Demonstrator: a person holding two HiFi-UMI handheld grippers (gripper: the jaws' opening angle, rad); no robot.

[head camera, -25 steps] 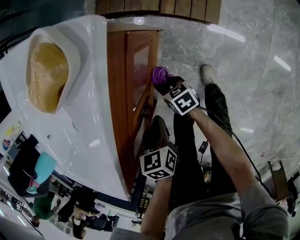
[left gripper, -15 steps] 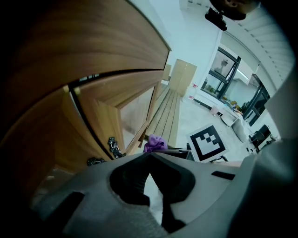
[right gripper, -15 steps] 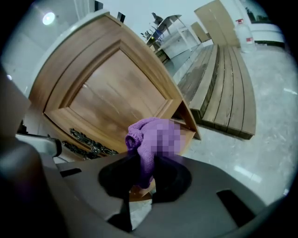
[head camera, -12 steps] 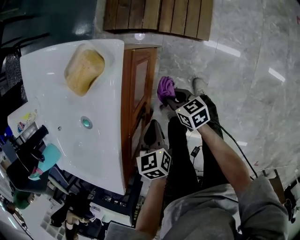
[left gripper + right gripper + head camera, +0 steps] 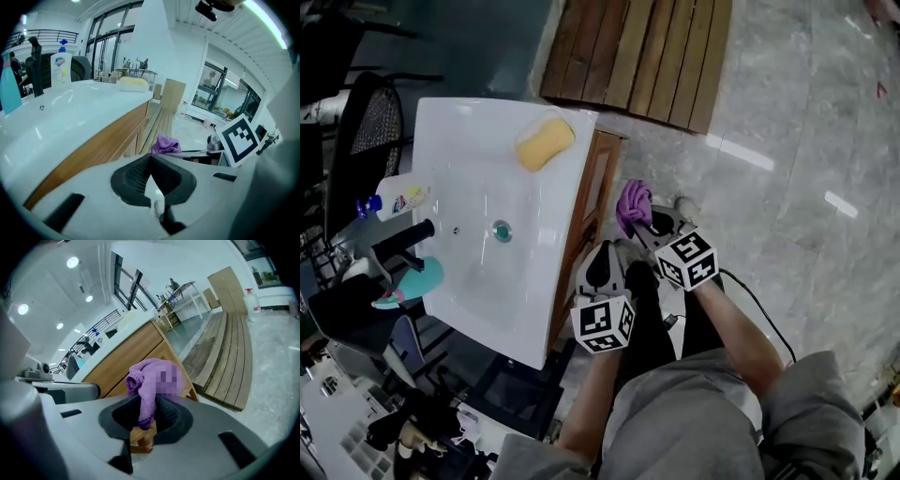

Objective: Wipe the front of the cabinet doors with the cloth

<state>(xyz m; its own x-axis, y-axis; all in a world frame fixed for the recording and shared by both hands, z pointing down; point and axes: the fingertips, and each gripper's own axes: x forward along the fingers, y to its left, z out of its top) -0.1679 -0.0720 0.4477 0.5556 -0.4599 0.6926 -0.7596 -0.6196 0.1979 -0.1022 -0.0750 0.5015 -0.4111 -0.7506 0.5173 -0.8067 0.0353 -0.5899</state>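
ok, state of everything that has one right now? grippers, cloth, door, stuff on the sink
left gripper: shut, nothing between the jaws
right gripper: shut on the cloth
cloth: bunched, sticking out past the jaws, near the door; contact with it can't be told
cabinet door: closed
sponge: lying flat on the basin corner
bottle: upright at the basin's back edge

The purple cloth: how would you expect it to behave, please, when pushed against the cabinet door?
Probably floppy: the cloth bunches in soft folds in the right hand-held gripper, whose jaws pinch one end. Likely light, since that small pinch carries the whole bunch. Against the door it should squash and conform rather than slide stiffly.
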